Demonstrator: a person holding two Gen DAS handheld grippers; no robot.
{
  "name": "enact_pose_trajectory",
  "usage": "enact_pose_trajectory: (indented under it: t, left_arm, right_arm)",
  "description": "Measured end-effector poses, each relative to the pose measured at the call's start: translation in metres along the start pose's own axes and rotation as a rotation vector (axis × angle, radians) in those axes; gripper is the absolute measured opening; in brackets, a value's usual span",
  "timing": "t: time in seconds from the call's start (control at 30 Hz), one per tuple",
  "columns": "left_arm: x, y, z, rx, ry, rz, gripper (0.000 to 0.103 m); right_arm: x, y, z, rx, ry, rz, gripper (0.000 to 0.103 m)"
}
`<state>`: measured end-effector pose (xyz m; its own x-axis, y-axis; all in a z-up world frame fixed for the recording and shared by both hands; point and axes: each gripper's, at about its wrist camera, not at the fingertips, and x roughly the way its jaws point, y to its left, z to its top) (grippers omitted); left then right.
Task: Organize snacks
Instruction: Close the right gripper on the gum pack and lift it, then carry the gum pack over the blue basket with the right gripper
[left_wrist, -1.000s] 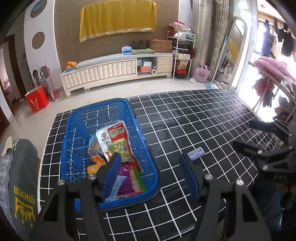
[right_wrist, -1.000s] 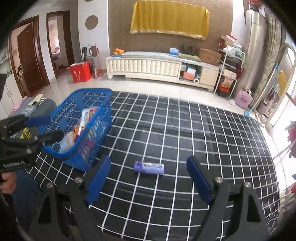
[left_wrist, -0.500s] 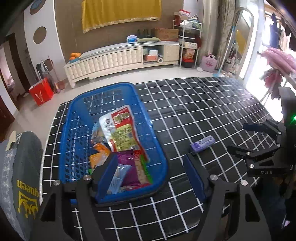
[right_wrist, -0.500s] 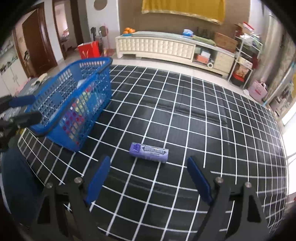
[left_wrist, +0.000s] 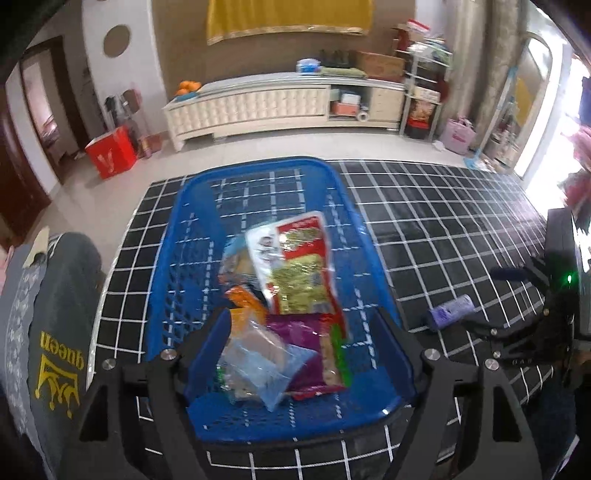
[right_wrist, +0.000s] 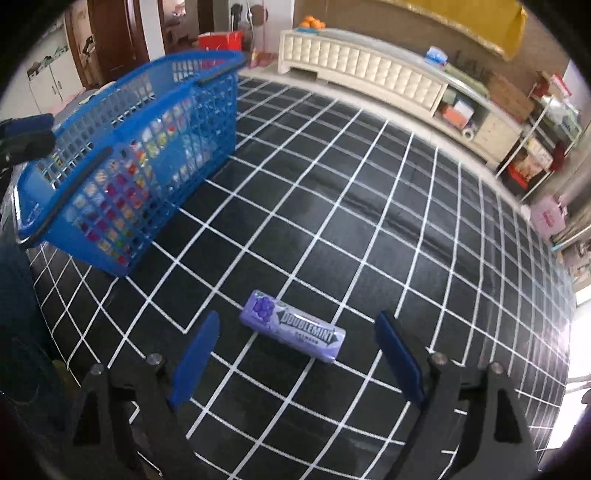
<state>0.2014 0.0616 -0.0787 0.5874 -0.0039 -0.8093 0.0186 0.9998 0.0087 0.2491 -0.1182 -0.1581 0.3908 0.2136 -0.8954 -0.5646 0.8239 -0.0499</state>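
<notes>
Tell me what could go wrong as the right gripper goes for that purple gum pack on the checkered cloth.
The gum pack lies at an angle between the open right gripper fingers, so closing may catch it near its corners and twist or push it away. The checkered cloth shows wrinkles and could bunch up under low fingertips. The blue basket already holds loose, piled snack bags, so a dropped pack might slide off them.

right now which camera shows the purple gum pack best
The right wrist view: the purple gum pack lies whole and sharp on the checked cloth, between the open right claw's fingers, its label readable. The left wrist view shows it only small and blurred at the right, beside the blue basket.
</notes>
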Motion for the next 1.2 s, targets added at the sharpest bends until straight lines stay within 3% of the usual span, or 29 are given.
enact_pose_trajectory:
  t: [0.1,0.57,0.77,0.83,0.93,1.2]
  left_arm:
    - [0.004,0.01,0.006,-0.047,0.015,0.0,0.076]
    - [0.037,0.028,-0.001,-0.087,0.119,0.055,0.076]
    - [0.04,0.031,-0.002,-0.087,0.13,0.04,0.076]
    - [0.04,0.028,-0.003,-0.067,0.129,0.028,0.076]
    - [0.038,0.021,-0.004,-0.026,0.116,0.04,0.076]
    - [0.02,0.008,-0.011,0.031,0.068,0.012,0.076]
  right_arm:
    - [0.011,-0.007,0.0,0.001,0.051,0.054,0.089]
    - [0.047,0.022,-0.008,-0.366,0.161,0.073,0.087]
    - [0.049,0.026,-0.011,-0.329,0.144,0.106,0.072]
    - [0.047,0.026,-0.011,-0.334,0.143,0.134,0.057]
    - [0.042,0.028,-0.016,-0.322,0.135,0.156,0.048]
    - [0.018,0.037,-0.045,-0.213,0.054,0.114,0.038]
